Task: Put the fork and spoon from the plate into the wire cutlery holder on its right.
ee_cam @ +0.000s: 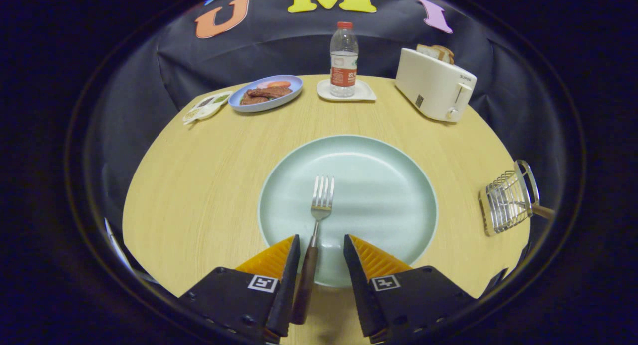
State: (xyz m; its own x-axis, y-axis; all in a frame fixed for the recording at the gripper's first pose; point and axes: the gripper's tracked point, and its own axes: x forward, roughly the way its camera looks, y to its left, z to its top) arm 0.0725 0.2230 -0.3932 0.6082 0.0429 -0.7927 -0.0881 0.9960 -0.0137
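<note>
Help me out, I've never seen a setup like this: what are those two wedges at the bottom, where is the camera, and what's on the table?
The wedges are the two fingers of a hand-held gripper; a person carries it, no robot arm. The camera rides on the gripper and looks forward along the fingers, hence the rounded fisheye look.

The fingers are open. The fork lies on the plate, its handle between the fingers, close to one of them, but nothing is gripped yet.

To the plate's right lies the wire holder, tipped on its side, with a wooden handle sticking out, possibly the spoon.

Beyond the plate: a toaster with bread, a water bottle on a small tray, a blue dish of food and a packet.
</note>
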